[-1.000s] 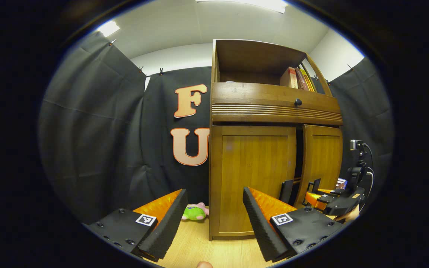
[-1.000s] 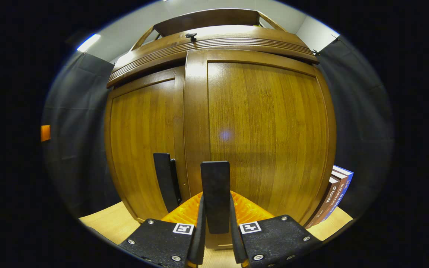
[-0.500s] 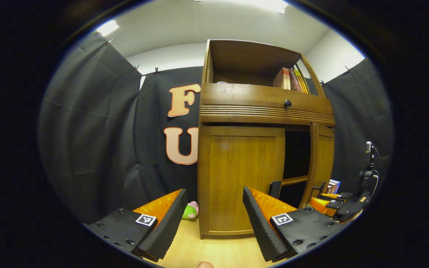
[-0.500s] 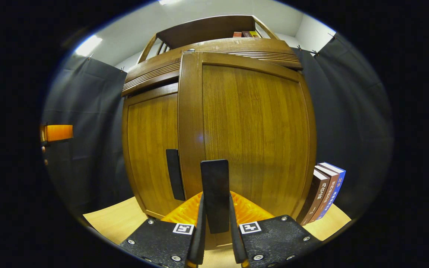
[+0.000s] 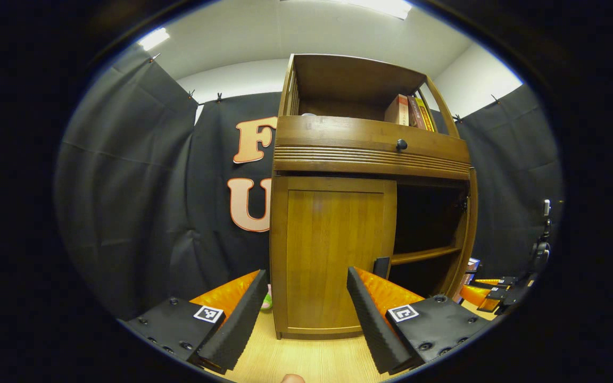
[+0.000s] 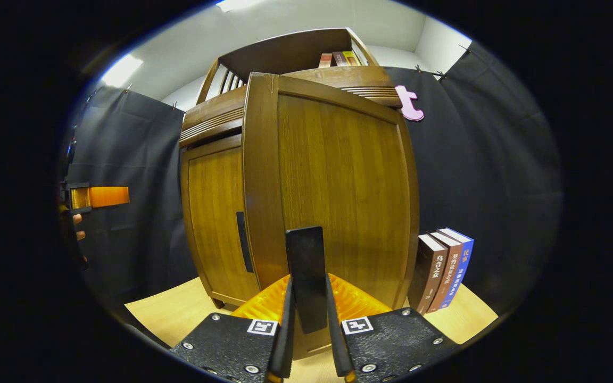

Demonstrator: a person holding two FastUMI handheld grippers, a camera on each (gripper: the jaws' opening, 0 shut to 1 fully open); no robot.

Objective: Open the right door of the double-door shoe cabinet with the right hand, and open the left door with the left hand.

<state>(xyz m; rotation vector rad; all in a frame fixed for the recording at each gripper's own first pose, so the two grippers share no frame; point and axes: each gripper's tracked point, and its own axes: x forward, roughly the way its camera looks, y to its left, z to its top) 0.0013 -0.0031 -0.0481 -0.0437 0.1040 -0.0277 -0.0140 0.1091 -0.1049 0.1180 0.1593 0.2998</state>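
Note:
In the left gripper view the wooden shoe cabinet (image 5: 370, 159) stands straight ahead. Its left door (image 5: 333, 255) is closed, with a black handle (image 5: 381, 266) at its right edge. The right door (image 5: 469, 229) stands swung out, seen edge-on, baring a dark inside. My left gripper (image 5: 304, 314) is open and short of the left door, holding nothing. In the right gripper view my right gripper (image 6: 307, 298) is shut on the right door's black handle (image 6: 306, 266), with the right door (image 6: 338, 191) close before it. The left door (image 6: 213, 223) is behind it to the left.
An inner shelf (image 5: 423, 255) shows in the open half. Books (image 5: 410, 109) stand on the top shelf above a drawer knob (image 5: 402, 144). Three books (image 6: 445, 271) stand on the wooden floor right of the cabinet. A green plush toy (image 5: 266, 303) lies left of the cabinet.
The right door has swung from barely ajar to wide open, drawn by my right gripper on its handle. The cabinet has slid a little to the left in the left gripper view.

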